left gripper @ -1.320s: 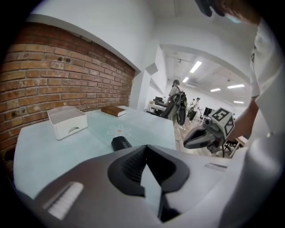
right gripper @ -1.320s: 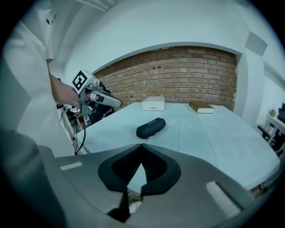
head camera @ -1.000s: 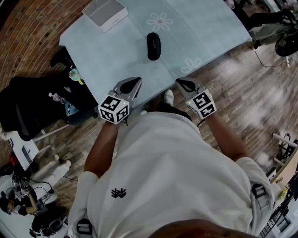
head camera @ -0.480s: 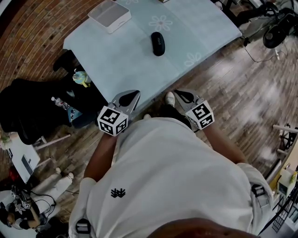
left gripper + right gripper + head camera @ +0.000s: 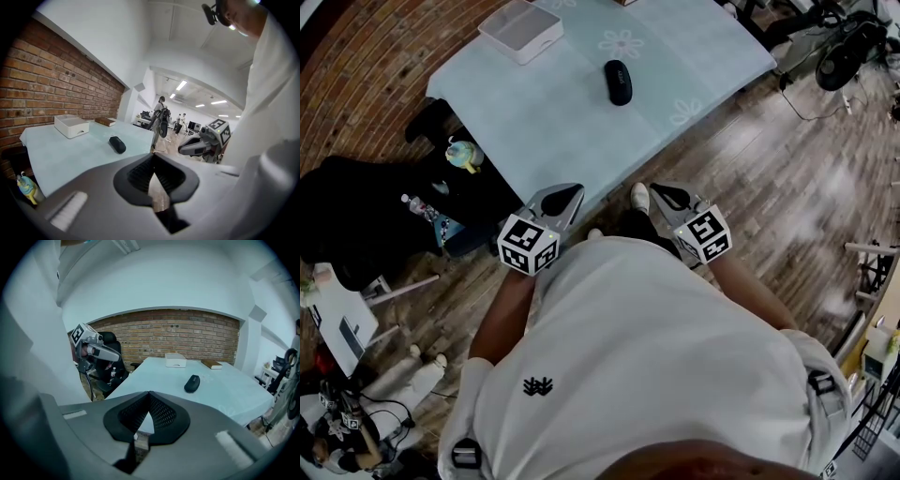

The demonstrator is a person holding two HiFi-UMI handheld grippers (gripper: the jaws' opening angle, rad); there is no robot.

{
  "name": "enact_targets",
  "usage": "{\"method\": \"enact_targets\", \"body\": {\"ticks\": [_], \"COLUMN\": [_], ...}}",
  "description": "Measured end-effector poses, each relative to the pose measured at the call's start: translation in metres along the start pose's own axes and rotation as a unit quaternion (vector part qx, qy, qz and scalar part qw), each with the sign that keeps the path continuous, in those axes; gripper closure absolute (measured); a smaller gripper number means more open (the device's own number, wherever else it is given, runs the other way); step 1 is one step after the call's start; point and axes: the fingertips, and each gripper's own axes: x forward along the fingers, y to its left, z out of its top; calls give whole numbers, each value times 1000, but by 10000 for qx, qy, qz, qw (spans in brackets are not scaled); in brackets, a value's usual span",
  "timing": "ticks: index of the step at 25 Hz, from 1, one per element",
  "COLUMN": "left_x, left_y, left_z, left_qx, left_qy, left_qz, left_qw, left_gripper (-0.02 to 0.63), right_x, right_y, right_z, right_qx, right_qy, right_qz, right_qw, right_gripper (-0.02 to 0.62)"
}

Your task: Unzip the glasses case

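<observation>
We are facing the pale blue table (image 5: pixel 553 112), its near edge lying just ahead of both grippers. The white box (image 5: pixel 521 30) is sitting far ahead of the left gripper (image 5: pixel 566 195), by the far edge. That gripper and the right gripper (image 5: pixel 667 193) are clenched on nothing, hanging off the table. The glasses case (image 5: pixel 620 82), a dark rounded oblong, is lying well ahead, between them, with bare cloth all round. Since half a second ago, the grippers and the case are hardly shifting.

The glasses case (image 5: pixel 619 82) is black, the tablecloth (image 5: pixel 548 117) pale blue with white flower prints (image 5: pixel 623 43).
</observation>
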Motion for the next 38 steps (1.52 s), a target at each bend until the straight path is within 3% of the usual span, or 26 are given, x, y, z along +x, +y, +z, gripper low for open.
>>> {"method": "enact_targets", "body": {"ticks": [38], "left_x": [-18], "left_y": [17], "left_z": [-24], "left_qx": [-260], "left_qy": [36], "left_qz": [97], "left_qw": [9996], "left_gripper": [549], "right_x": [13], "right_y": [8], "right_z": [3], "right_qx": [139], "right_qy": [34], "right_qz": [17], "right_qw": [9999], "right_gripper": [595]}}
